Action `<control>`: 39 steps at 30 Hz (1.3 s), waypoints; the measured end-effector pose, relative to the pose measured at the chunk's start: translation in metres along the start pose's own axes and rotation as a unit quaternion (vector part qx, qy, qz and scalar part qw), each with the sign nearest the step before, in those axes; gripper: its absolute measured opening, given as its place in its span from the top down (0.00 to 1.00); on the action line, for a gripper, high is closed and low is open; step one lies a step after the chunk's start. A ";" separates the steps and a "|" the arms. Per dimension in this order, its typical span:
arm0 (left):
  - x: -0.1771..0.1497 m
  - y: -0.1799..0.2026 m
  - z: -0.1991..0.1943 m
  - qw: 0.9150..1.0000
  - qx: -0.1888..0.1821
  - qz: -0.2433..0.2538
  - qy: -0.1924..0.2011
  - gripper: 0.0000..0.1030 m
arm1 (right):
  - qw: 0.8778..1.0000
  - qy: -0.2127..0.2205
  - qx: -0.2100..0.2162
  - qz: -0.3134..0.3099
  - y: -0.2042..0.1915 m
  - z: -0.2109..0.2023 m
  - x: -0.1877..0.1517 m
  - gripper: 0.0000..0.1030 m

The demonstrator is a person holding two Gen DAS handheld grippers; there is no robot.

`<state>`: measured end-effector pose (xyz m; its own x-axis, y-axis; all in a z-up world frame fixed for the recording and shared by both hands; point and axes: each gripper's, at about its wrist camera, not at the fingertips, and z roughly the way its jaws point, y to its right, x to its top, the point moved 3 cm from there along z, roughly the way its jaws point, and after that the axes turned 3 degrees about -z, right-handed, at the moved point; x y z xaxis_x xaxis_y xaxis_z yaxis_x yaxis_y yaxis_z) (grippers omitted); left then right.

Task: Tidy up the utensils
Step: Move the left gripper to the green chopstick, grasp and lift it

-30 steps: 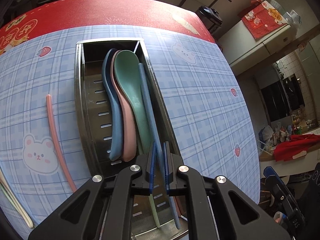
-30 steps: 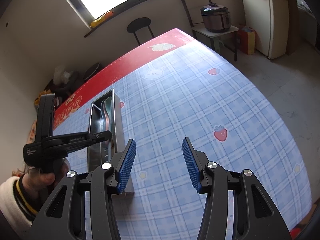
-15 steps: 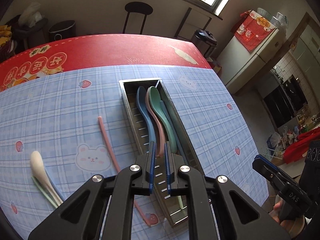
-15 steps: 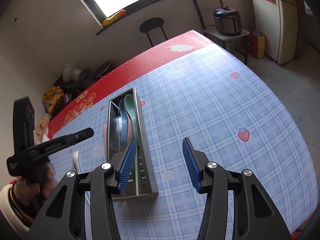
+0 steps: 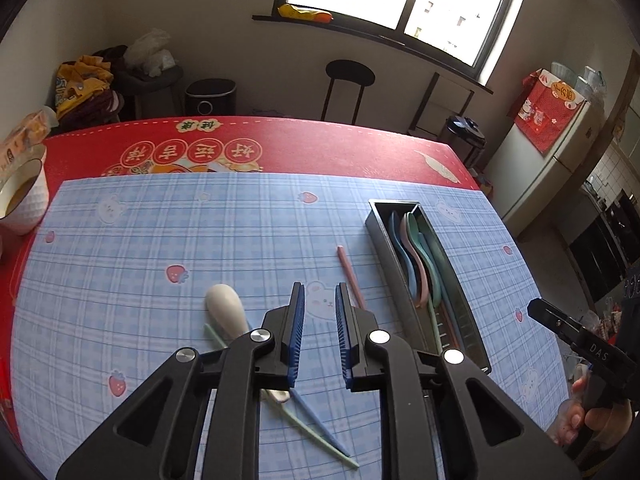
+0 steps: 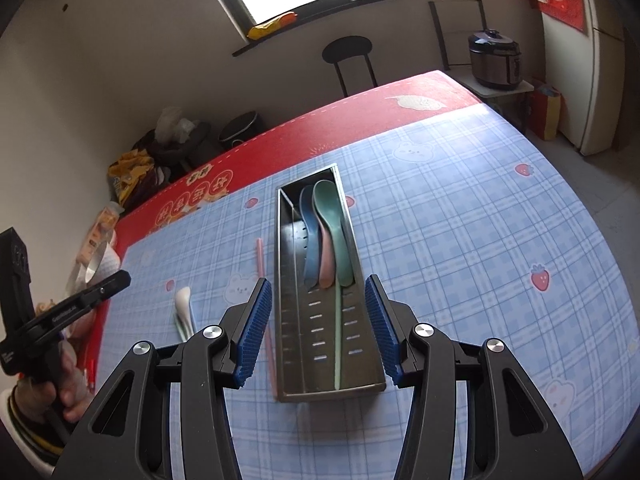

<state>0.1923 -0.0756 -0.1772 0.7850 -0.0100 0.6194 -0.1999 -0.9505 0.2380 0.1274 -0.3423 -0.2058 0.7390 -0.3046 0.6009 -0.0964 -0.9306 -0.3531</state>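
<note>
The left gripper (image 5: 319, 312) hangs above the blue plaid mat (image 5: 160, 248) with its jaws a narrow gap apart and nothing between them. Just left of its left finger lies a white spoon (image 5: 225, 310), with a green chopstick (image 5: 320, 436) and a blue chopstick (image 5: 320, 422) running under the fingers; a pink chopstick (image 5: 349, 276) lies just ahead to the right. Further right sits the metal utensil tray (image 5: 464, 308), holding a blue spoon (image 5: 402, 252), pink spoon (image 5: 414, 264) and green spoon (image 5: 430, 268). The right gripper (image 6: 319, 322) is spread wide and empty, its fingertips flanking the tray's near half from above, not touching it. A white bowl (image 5: 28, 200) stands far left
</note>
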 end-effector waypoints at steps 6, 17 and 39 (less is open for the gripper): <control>-0.009 -0.029 -0.030 0.999 0.032 -0.004 0.030 0.79 | 1.000 -0.002 0.006 -0.016 -0.021 0.002 0.000 0.54; -0.024 -0.074 -0.062 0.996 0.065 -0.036 0.054 0.74 | 0.998 -0.007 0.008 -0.055 -0.054 0.007 -0.004 0.54; -0.103 -0.055 0.034 0.992 0.013 -0.071 -0.106 0.74 | 0.996 -0.029 0.001 -0.089 -0.065 0.019 -0.029 0.54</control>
<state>0.1424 -0.0329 -0.2799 0.9107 0.0627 0.4083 -0.0644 -0.9547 0.2904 0.1251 -0.2691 -0.2136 0.7812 -0.1221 0.6122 0.0413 -0.9684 -0.2458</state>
